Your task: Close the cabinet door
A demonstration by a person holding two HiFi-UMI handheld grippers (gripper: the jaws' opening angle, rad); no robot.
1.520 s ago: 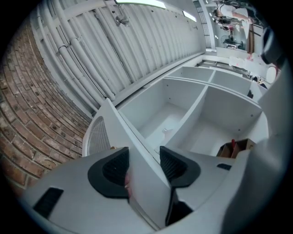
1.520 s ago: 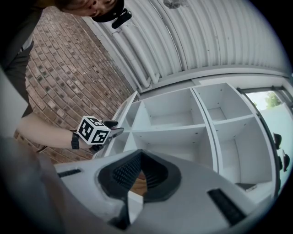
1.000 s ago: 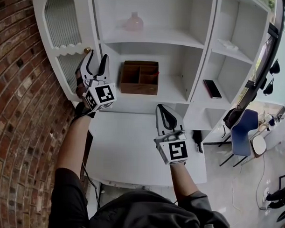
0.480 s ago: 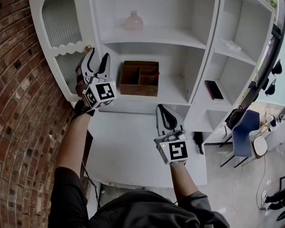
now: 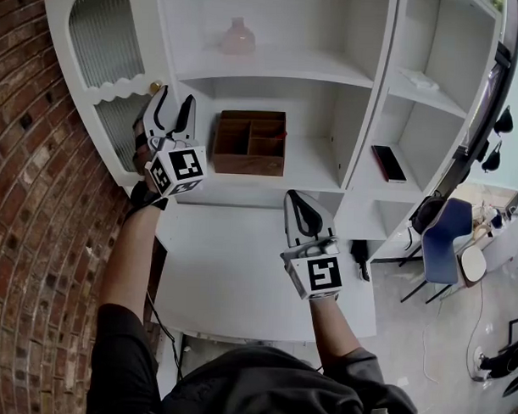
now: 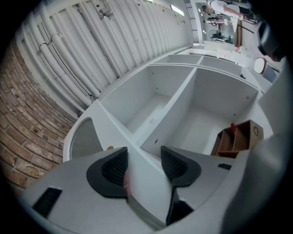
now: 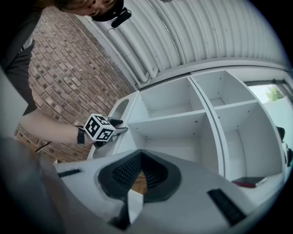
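The white cabinet door (image 5: 99,43) with ribbed arched glass and a brass knob (image 5: 155,86) stands at the left of the open shelves. My left gripper (image 5: 176,97) is raised at the door's right edge, just right of and below the knob. In the left gripper view the door (image 6: 84,137) passes between the jaws of that gripper (image 6: 143,157), both pads lie against it, and the knob (image 6: 110,147) shows beside the left pad. My right gripper (image 5: 298,195) hovers over the white desk, shut and empty, as the right gripper view (image 7: 139,154) also shows.
A brown wooden divider box (image 5: 249,142) sits on the middle shelf and a pink vase (image 5: 238,37) on the shelf above. A dark flat item (image 5: 386,162) lies in the right bay. A brick wall (image 5: 29,236) runs along the left. A blue chair (image 5: 444,242) stands at the right.
My left gripper and the door edge have shifted slightly to the left in the head view. The right gripper has stayed where it was.
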